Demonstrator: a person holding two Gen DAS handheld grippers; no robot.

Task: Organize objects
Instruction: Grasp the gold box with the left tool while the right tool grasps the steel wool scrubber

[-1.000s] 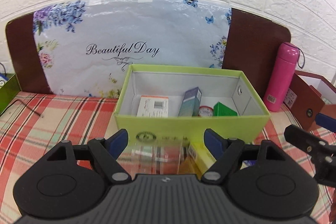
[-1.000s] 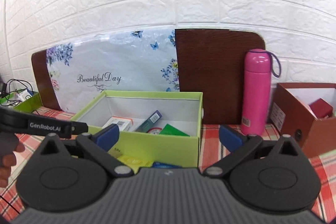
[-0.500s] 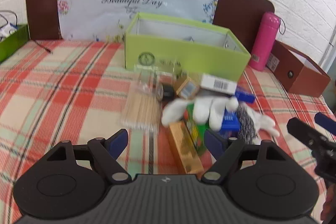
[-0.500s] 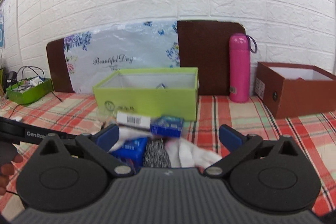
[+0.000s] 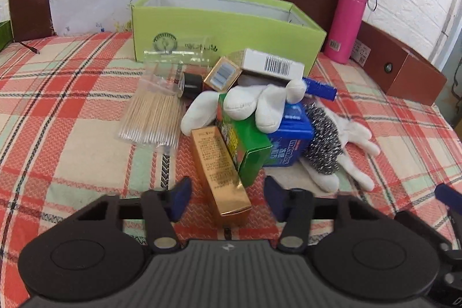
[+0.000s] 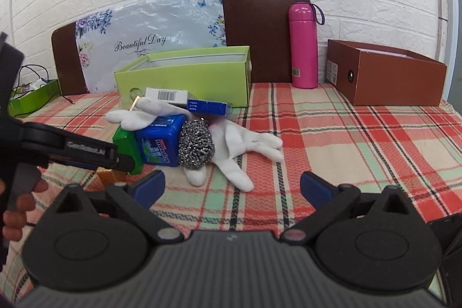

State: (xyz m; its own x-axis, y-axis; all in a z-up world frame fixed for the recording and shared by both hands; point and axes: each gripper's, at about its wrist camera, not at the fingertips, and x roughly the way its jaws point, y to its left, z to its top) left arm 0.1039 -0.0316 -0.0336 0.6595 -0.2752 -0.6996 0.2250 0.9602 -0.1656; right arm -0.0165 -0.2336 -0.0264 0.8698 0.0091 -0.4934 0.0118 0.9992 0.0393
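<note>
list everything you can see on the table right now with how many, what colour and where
Open cardboard box: 1, lime green, behind pile.
Skewer bundle in clear bag: 1, tan, pile's left.
Long carton: 1, gold, pile's front.
Green box: 1, centre.
Mentos tub: 1, blue, beside scourer.
Steel wool scourer: 1, silver, pile's right.
Cloth gloves: 2, white, draped over pile.
Barcoded carton: 1, white, rear.
Flask: 1, pink, right of green box.
Shoebox: 1, brown, far right.
Left gripper: open.
Right gripper: open.
</note>
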